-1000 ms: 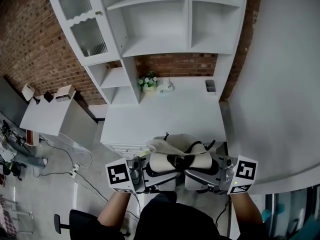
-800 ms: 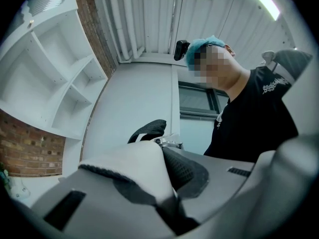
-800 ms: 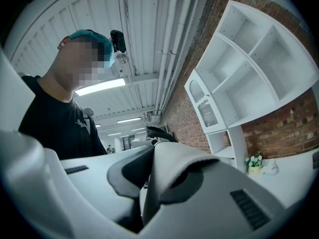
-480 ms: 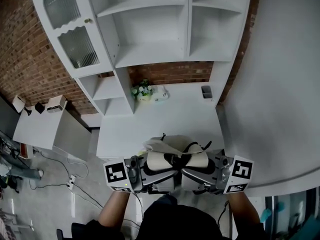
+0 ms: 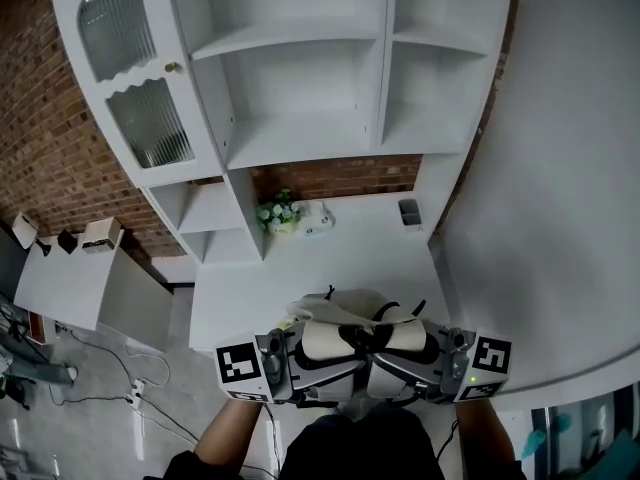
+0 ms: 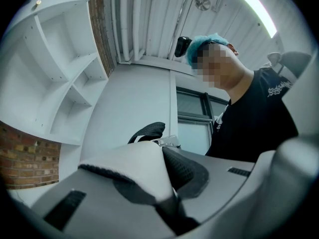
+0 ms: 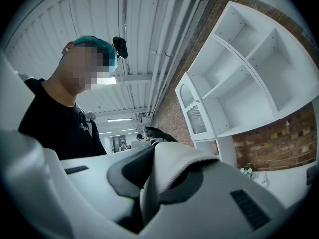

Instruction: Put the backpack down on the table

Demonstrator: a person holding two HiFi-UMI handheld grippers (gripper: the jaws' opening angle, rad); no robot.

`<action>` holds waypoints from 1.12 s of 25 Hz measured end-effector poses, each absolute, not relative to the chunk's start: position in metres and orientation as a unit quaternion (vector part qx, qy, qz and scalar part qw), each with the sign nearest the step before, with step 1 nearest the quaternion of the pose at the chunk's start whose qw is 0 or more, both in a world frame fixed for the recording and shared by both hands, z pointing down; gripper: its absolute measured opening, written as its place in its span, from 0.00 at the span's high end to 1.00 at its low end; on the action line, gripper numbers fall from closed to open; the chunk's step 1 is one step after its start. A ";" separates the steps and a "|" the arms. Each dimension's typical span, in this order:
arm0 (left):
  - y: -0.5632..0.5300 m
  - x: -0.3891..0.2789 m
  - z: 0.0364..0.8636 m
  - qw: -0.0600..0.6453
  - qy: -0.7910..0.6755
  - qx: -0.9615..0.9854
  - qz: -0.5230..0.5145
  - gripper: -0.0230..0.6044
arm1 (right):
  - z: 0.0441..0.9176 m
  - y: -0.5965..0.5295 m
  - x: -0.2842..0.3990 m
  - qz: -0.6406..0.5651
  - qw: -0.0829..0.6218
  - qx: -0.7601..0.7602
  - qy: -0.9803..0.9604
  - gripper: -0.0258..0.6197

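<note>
Carry step: the white table (image 5: 330, 258) ahead, the cream fabric backpack with black straps (image 5: 345, 310) not yet down.
It hangs at the near edge, left gripper (image 6: 167, 208) and right gripper (image 7: 139, 203) each clamped on a strap; next, I judge: reach forward, lower evenly.

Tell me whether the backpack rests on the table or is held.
Held: the left gripper and right gripper each clamp a strap of the backpack at the table's near edge; underside contact cannot be told.
</note>
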State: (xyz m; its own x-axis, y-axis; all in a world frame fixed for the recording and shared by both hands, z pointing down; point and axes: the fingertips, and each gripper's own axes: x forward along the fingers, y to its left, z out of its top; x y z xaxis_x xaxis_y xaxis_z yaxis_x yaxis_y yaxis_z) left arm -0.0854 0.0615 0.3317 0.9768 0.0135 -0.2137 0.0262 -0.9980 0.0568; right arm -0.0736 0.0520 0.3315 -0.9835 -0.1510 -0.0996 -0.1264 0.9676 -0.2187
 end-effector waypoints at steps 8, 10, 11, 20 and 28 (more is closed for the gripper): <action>0.013 -0.085 0.328 0.035 -0.026 0.994 -0.101 0.88 | 0.332 0.002 -0.072 -0.109 0.066 -0.046 0.991 0.89; -0.003 -0.084 0.330 0.041 -0.038 0.994 -0.099 0.88 | 0.331 -0.015 -0.072 -0.112 0.071 -0.033 0.991 0.89; -0.011 -0.084 0.329 0.041 -0.042 0.993 -0.099 0.88 | 0.329 -0.023 -0.072 -0.112 0.075 -0.025 0.991 0.89; -0.085 -0.080 0.333 0.040 -0.083 0.991 -0.092 0.88 | 0.333 -0.091 -0.069 -0.102 0.069 0.024 0.992 0.89; -0.160 -0.071 0.347 0.030 -0.114 0.992 -0.054 0.88 | 0.341 -0.164 -0.062 -0.107 0.056 0.038 0.992 0.89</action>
State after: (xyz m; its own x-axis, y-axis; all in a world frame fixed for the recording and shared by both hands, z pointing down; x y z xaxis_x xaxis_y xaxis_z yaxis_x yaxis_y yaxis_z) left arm -0.0709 -0.1600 0.3468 0.9682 -0.2292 -0.1004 -0.2228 -0.9723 0.0712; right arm -0.0625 -0.1642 0.3406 -0.9907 0.0640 -0.1203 0.0882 0.9741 -0.2083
